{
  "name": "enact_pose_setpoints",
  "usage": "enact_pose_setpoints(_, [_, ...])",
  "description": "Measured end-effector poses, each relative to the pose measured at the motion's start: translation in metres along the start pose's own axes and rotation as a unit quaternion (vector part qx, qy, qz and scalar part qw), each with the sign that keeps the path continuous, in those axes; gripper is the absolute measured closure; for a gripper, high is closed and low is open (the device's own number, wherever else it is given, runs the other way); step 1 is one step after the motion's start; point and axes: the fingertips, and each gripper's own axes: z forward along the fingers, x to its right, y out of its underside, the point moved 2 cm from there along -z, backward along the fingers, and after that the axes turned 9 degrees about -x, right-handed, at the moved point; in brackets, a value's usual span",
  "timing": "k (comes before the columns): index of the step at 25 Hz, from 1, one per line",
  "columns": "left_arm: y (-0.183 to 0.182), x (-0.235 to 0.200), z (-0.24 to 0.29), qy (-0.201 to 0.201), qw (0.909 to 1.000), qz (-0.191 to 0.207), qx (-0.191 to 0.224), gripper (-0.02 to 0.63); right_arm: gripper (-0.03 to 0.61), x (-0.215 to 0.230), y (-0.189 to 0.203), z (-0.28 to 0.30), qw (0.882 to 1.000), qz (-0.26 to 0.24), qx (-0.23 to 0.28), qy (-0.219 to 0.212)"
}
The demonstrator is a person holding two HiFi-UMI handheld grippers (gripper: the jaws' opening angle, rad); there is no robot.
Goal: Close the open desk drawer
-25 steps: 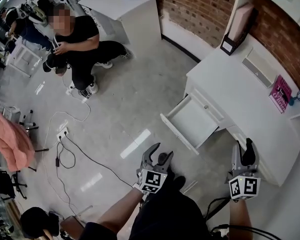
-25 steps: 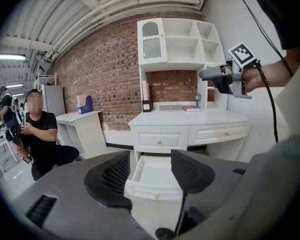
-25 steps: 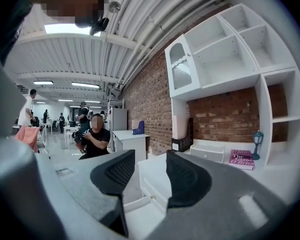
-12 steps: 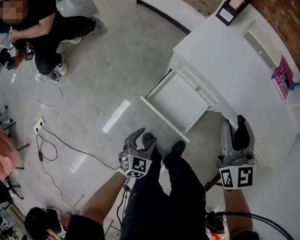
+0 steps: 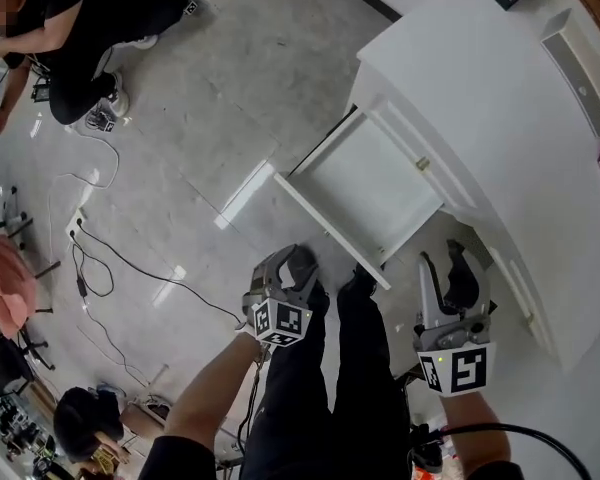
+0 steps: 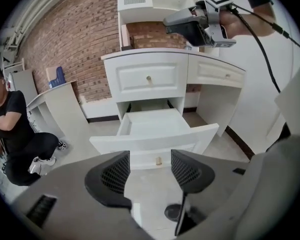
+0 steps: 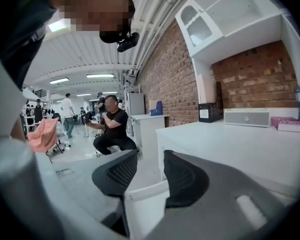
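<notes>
The white desk (image 5: 500,158) stands at the right with its lower drawer (image 5: 365,193) pulled out over the floor. In the left gripper view the drawer front (image 6: 155,140) and its small knob (image 6: 158,160) lie straight ahead, a short way beyond my left gripper (image 6: 149,170), which is open and empty. In the head view the left gripper (image 5: 288,264) hangs just short of the drawer front. My right gripper (image 5: 442,258) sits at the drawer's right end by the desk's knee gap. Its jaws have just been closing, but this gripper (image 7: 149,169) is still open. A white panel edge (image 7: 142,196) shows through the gap, untouched.
A person (image 5: 70,23) crouches on the floor at the far left. Cables and a power strip (image 5: 78,230) trail across the floor. A pink cloth (image 5: 0,278) hangs at the left edge. My own legs and shoes (image 5: 355,290) stand right before the drawer. A second white desk (image 6: 55,104) stands further left.
Both grippers have come down and nearer to the drawer, which now looms larger in the head view. The right gripper's jaws have narrowed a little.
</notes>
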Motion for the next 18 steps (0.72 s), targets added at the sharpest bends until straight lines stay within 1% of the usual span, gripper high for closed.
enact_pose_setpoints(4, [0.009, 0.000, 0.048, -0.002, 0.9999, -0.006, -0.016, 0.360, 0.411, 0.002, 0.039, 0.016, 1.000, -0.009, -0.014, -0.016])
enact_pose_setpoints(7, [0.013, 0.001, 0.073, -0.006, 0.9996, -0.009, -0.025, 0.360, 0.411, 0.004, 0.062, 0.022, 0.999, 0.001, -0.025, -0.024])
enact_pose_setpoints(10, [0.014, 0.004, 0.091, -0.008, 0.9993, -0.018, -0.031, 0.360, 0.411, 0.009, 0.075, 0.025, 0.999, 0.008, -0.030, -0.026])
enact_pose_setpoints(18, [-0.007, 0.007, 0.113, -0.012, 0.9996, -0.009, -0.025, 0.360, 0.416, 0.017, 0.093, 0.032, 0.998, 0.032, -0.044, -0.024])
